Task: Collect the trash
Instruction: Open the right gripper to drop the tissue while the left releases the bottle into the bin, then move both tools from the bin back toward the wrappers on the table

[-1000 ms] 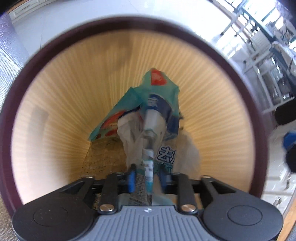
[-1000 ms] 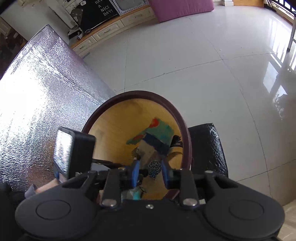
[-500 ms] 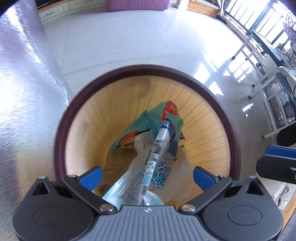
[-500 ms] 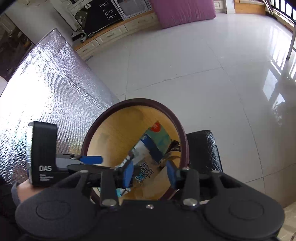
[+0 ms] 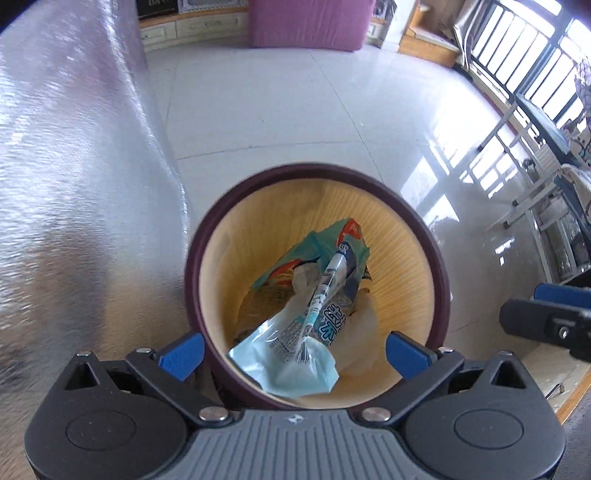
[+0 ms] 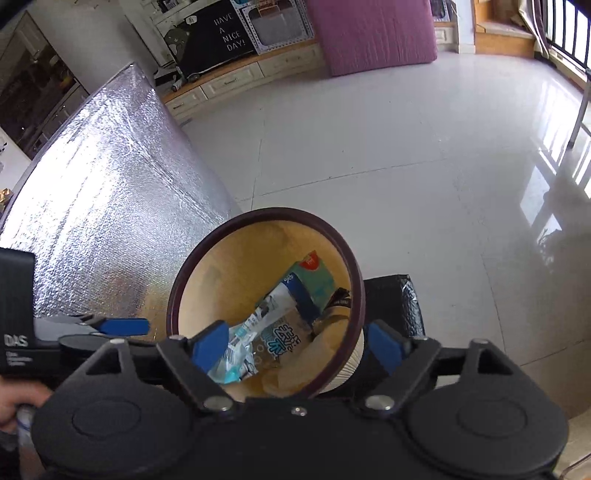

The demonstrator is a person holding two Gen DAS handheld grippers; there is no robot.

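Note:
A round bin with a dark maroon rim (image 5: pixel 439 280) and pale wooden inside stands on the floor; it also shows in the right wrist view (image 6: pixel 177 295). Inside lie a light blue plastic wrapper (image 5: pixel 295 354), a teal snack bag (image 5: pixel 325 243) and white crumpled paper. The wrapper (image 6: pixel 243 350) and the teal bag (image 6: pixel 314 273) show in the right wrist view too. My left gripper (image 5: pixel 295 354) is open and empty above the bin's near rim. My right gripper (image 6: pixel 295 343) is open and empty above the bin.
A silver foil-covered surface (image 5: pixel 74 184) runs along the left, close to the bin. A black bag (image 6: pixel 399 302) sits behind the bin on the right. White tiled floor (image 5: pixel 277 110) stretches ahead to a purple mattress (image 6: pixel 369 33). Chairs (image 5: pixel 535 177) stand at right.
My left gripper opened and let the blue wrapper go into the bin, then rose away. My right gripper opened too and lifted back from the bin.

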